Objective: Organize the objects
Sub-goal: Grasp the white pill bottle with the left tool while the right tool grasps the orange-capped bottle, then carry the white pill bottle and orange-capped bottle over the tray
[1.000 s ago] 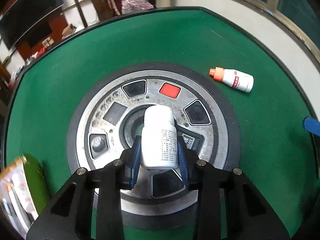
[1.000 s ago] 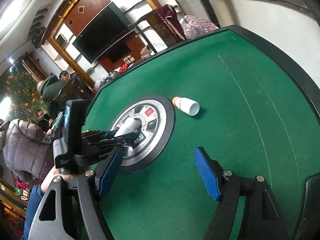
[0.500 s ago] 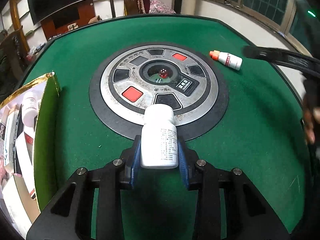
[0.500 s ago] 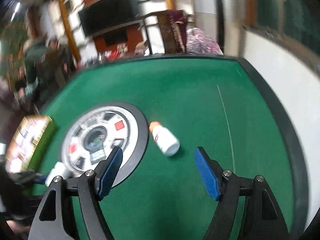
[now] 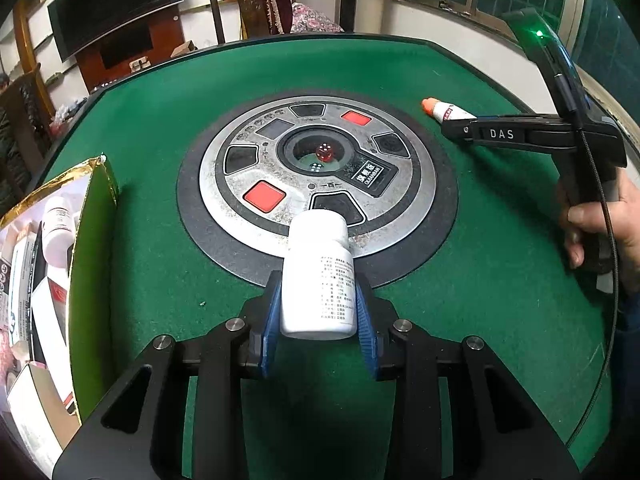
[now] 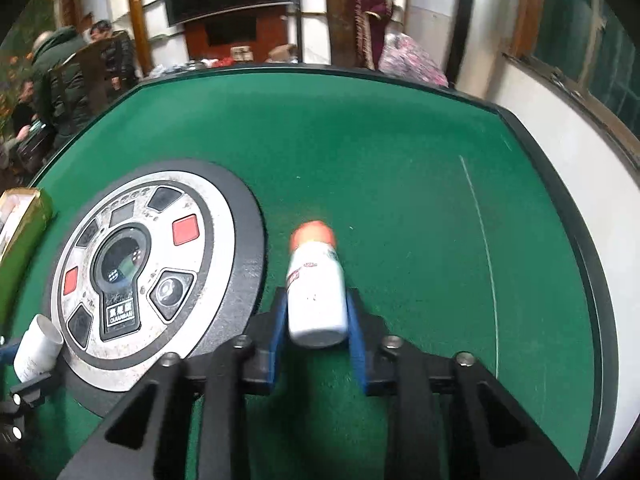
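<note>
At frame centre, right gripper (image 6: pixel 316 312) just closed on orange-capped white plastic bottle (image 6: pixel 316 292) | left gripper (image 5: pixel 318 308) clamps plain white plastic bottle (image 5: pixel 318 276) | lift squarely, avoid slip.

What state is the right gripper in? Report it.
Shut on the orange-capped bottle: the right gripper has just been closing, and both blue pads press its sides.

**Felt, Plastic and Worn Metal**

The green table top (image 5: pixel 460 300) is matt felt, slightly napped. The round silver control panel (image 5: pixel 404 204) at its centre looks like speckled, worn metal ringed in rough black. The plain white plastic bottle (image 5: pixel 318 280) has a smooth satin sheen; at 2 o'clock, the orange-capped white plastic bottle (image 6: pixel 316 292) looks alike. At 9 o'clock, the green-and-gold cardboard box (image 5: pixel 94 240) shines glossy.
</note>
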